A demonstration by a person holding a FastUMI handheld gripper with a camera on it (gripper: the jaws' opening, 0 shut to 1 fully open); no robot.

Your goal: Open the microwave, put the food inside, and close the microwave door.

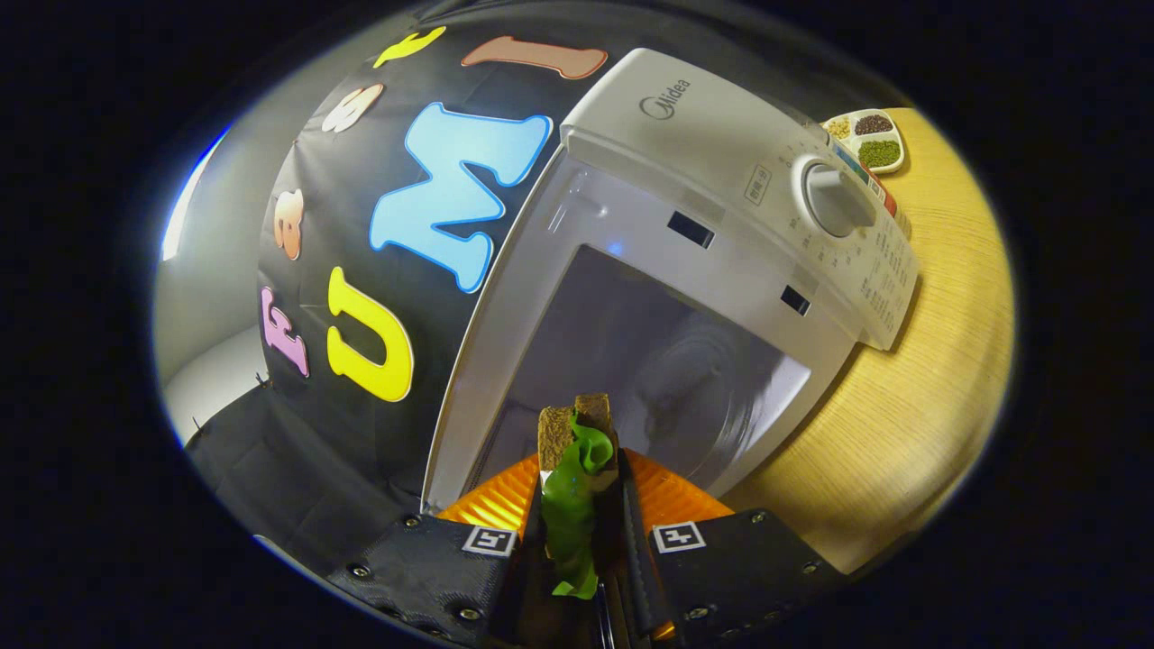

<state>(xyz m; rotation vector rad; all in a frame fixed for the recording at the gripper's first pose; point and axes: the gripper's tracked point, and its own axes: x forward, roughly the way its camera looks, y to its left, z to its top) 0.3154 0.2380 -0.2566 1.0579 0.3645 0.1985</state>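
Gripper view: the gripper [581,505] is nearly closed, both fingers pinching the sandwich [577,451], brown bread with green lettuce spilling down between them. Just ahead sits the white microwave [721,180], cavity open, on the wooden table [938,361]. A dish of beans [867,137] rests beyond it.

Dim, warm light; sharp centre, strong fisheye bending.

Gripper [581,527] clamps a sandwich [577,469] before the open microwave [721,207]; wooden table [938,361] beneath.
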